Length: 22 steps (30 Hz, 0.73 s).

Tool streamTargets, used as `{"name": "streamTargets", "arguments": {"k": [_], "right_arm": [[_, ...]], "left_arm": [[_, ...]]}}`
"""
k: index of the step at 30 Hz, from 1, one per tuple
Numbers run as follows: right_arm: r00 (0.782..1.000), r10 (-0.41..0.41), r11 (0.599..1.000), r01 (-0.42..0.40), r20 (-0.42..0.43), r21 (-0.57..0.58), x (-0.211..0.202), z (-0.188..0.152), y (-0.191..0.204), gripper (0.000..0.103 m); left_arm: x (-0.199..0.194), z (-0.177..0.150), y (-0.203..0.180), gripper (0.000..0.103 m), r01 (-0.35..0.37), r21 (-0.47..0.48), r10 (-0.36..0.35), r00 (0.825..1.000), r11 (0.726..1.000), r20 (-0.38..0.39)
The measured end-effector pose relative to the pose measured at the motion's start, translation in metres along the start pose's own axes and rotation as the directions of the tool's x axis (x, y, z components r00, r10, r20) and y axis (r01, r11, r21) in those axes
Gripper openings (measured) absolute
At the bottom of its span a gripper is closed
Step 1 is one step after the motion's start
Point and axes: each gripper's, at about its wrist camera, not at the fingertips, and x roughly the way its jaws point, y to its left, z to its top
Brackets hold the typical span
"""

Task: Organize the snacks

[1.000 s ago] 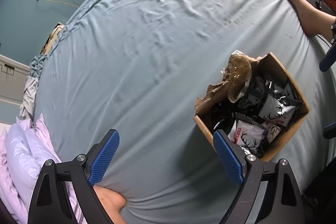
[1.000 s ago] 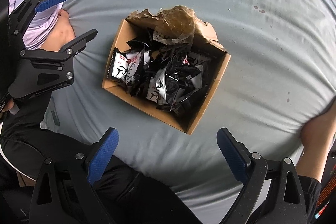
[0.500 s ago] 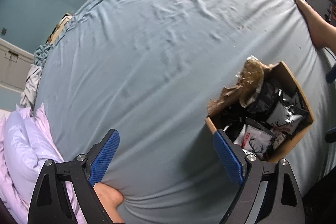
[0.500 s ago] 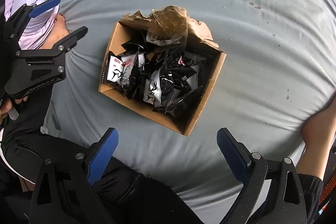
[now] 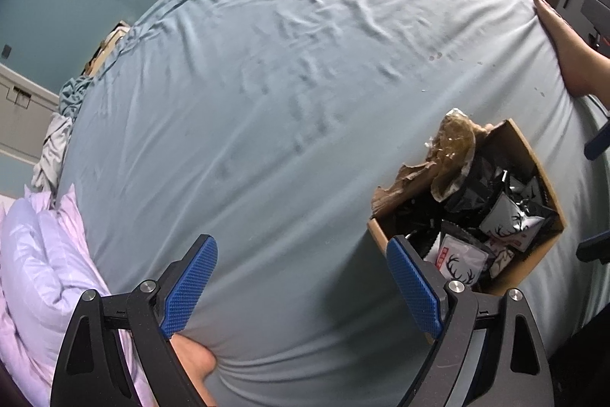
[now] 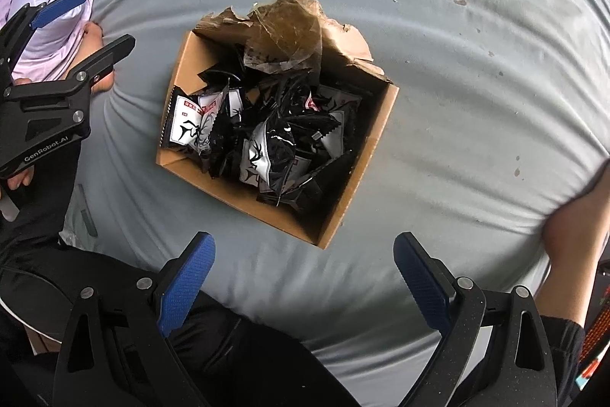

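Note:
An open cardboard box (image 6: pixel 244 197) with a torn, taped flap (image 6: pixel 289 33) lies on the bed. It is heaped with black and white snack packets (image 6: pixel 267 147) printed with antlers. My right gripper (image 6: pixel 303 241) hangs above the box's near corner, open and empty. My left gripper (image 5: pixel 299 246) is open too, with only bedsheet between its blue pads. The box (image 5: pixel 530 155) and its packets (image 5: pixel 461 262) lie just right of its right finger. In the right wrist view the left gripper (image 6: pixel 106 18) stands left of the box.
The light blue bedsheet (image 5: pixel 286 82) stretches wide beyond the box. A lilac duvet (image 5: pixel 38 273) is bunched at the left. The person's bare feet (image 6: pixel 95 37) and leg (image 6: pixel 572 227) press on the sheet either side; dark trousers (image 6: pixel 236 349) fill the near edge.
Both views have drifted only slightly. The box lies where it was and both grippers stay open.

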Motion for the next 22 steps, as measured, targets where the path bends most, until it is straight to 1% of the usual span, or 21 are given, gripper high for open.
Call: {"name": "streamTargets", "arguments": {"k": [3,8,16,19,22], "right_arm": [[1.000,0.001,1.000,-0.001,0.005,0.001,-0.0006,0.0002,-0.0003,0.095],[1.000,0.000,1.000,0.000,0.010,0.004,-0.0015,0.0003,-0.0015,0.095],[1.000,-0.008,1.000,0.008,0.004,0.001,0.0000,0.0009,-0.0006,0.095],[1.000,-0.013,1.000,0.013,0.008,-0.003,-0.0002,0.0005,0.0009,0.095],[1.000,-0.011,1.000,0.011,0.013,0.001,-0.0011,0.0003,0.0004,0.095]], "left_arm": [[-0.0006,-0.0005,-0.0021,0.092,-0.004,0.010,0.004,1.000,1.000,0.001],[0.0004,-0.0002,-0.0009,0.092,0.011,0.003,-0.011,1.000,1.000,-0.002],[-0.0019,0.0003,-0.0050,0.093,-0.004,0.033,0.004,1.000,0.999,0.010],[-0.0031,0.0002,-0.0072,0.095,0.008,0.039,-0.008,1.000,0.999,0.014],[-0.0036,0.0000,-0.0086,0.096,0.000,0.046,-0.001,1.000,0.999,0.018]]}}
